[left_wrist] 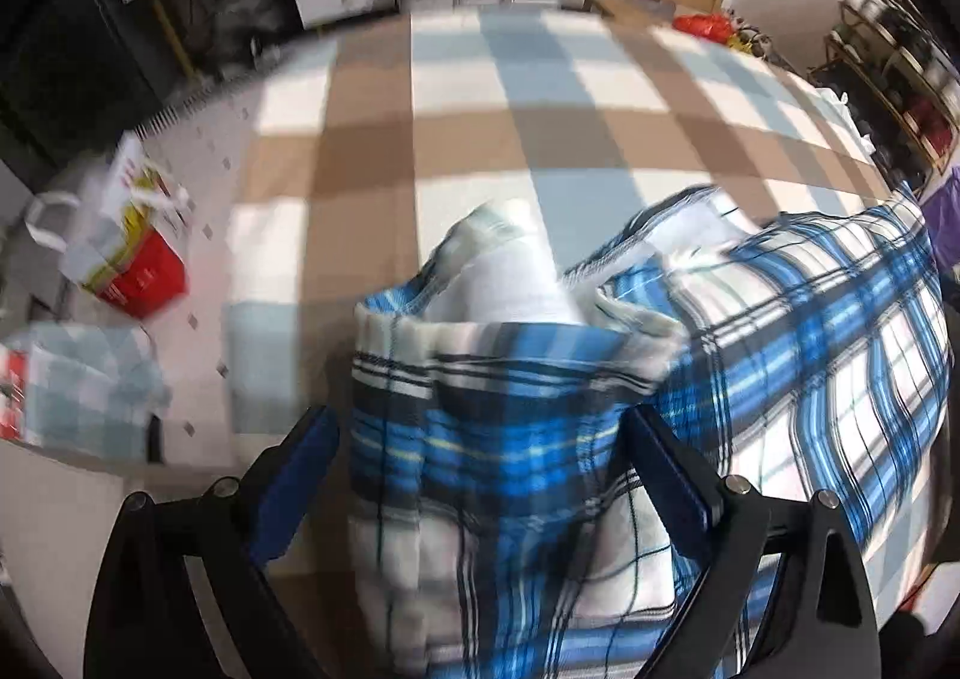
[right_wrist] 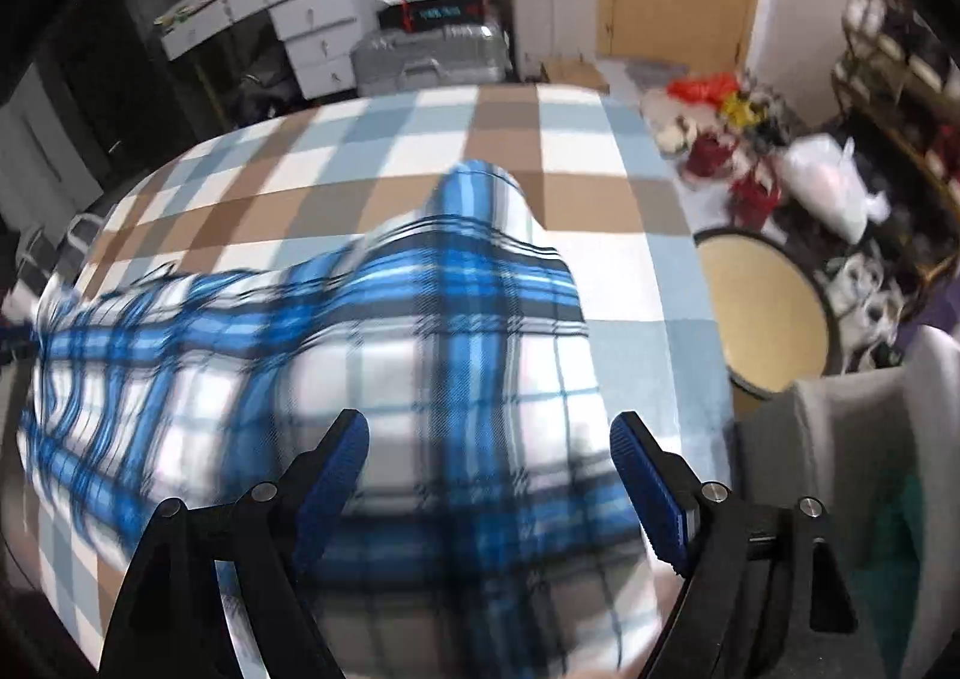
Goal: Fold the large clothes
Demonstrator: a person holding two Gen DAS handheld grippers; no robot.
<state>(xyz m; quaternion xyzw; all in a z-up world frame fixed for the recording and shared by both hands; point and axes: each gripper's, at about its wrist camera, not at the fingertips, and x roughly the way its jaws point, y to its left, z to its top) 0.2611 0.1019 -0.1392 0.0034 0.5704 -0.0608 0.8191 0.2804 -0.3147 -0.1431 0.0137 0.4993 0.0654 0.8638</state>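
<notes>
Hovering over the plaid shirt point(left_wrist: 810, 331), each hand-held gripper point(left_wrist: 480, 439) point(right_wrist: 483, 451) has its fingers spread wide.

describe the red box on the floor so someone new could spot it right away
Start at the checked blanket covering the bed. On the tiled floor off its left side stands a red box with white and yellow things in it. It is the only red box there.

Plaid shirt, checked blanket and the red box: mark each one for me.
Plaid shirt point(left_wrist: 492, 439): left wrist view, on the blue band below its folded collar.
Checked blanket point(right_wrist: 510, 115): right wrist view, on a brown square near its far edge.
Red box point(left_wrist: 144, 274): left wrist view, on its red side.
</notes>
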